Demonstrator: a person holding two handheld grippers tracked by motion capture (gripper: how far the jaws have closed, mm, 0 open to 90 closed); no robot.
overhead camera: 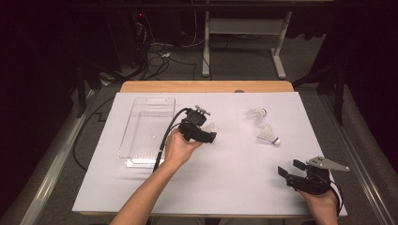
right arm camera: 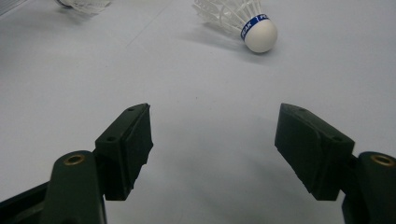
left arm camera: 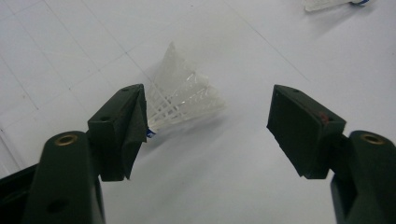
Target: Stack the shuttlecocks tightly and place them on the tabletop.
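Shuttlecock (left arm camera: 180,95) lying on its side on the white worktop (overhead camera: 225,178), just right of the clear tray (overhead camera: 148,105), cork end behind the left gripper (left arm camera: 208,126) left jaw. Best to centre on the cork, then close gently, skirt crushable. Jaws wide, gripping nothing. Right gripper (right arm camera: 212,149) spread wide too, empty, near worktop edge.

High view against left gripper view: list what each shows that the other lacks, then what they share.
High view alone: the clear tray, the right gripper and a far shuttlecock.

Left gripper view alone: the blue band at the near shuttlecock's base, beside one finger.

Both: the left gripper, open, the near shuttlecock and the white table.
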